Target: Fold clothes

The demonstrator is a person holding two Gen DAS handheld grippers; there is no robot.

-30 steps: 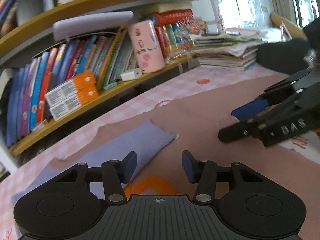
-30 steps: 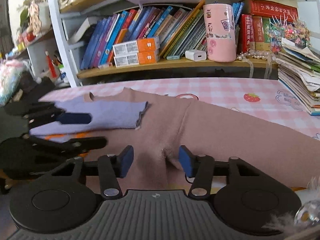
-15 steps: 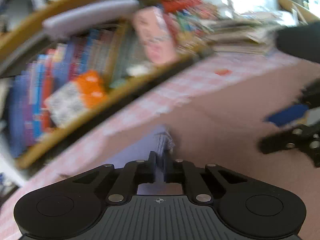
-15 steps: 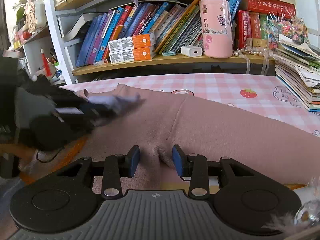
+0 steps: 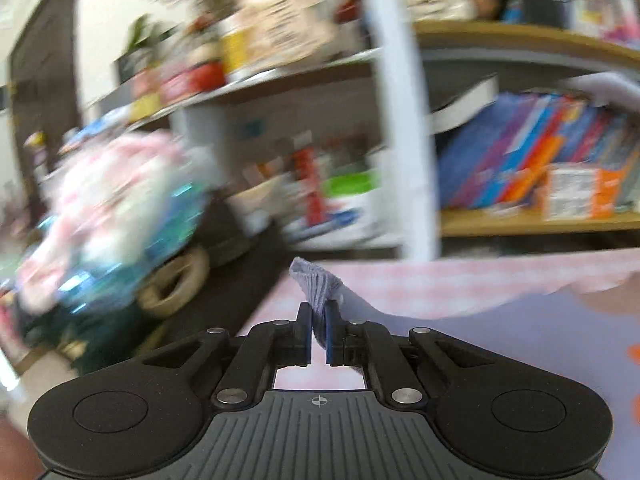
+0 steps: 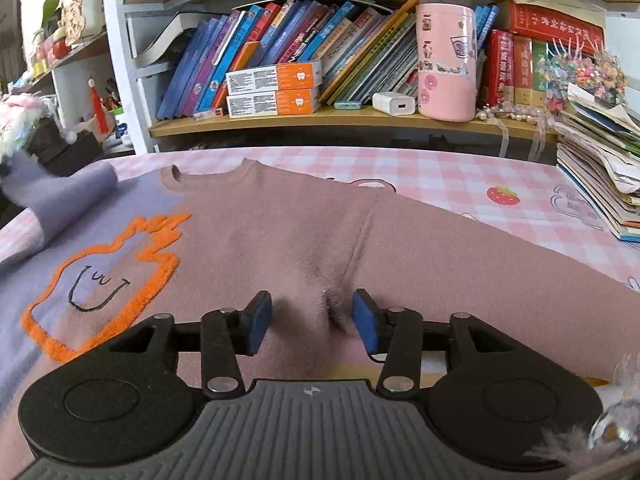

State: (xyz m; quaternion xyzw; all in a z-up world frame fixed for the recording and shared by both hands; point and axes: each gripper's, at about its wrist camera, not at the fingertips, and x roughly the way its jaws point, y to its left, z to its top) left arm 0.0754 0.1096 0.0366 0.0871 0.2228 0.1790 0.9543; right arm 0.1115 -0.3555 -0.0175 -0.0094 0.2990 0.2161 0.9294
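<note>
Two grippers at work: your left gripper (image 5: 318, 334) is clamped on the lilac sleeve cuff (image 5: 316, 284), lifted off the pink-check tablecloth (image 6: 440, 172); your right gripper (image 6: 312, 320) hangs open w/ fingers astride a pucker in the sweater (image 6: 300, 232), laid flat.

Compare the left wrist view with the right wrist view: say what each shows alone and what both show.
Left wrist only: the left gripper shut on the purple cuff of the sweater's sleeve, its ribbed end poking up between the pads; the background is blurred.

Right wrist only: the right gripper open over a small pucker in the sweater, plus the orange outlined face, neckline and pink cup.

Both: the pink checked tablecloth, the purple sleeve and the row of books.
</note>
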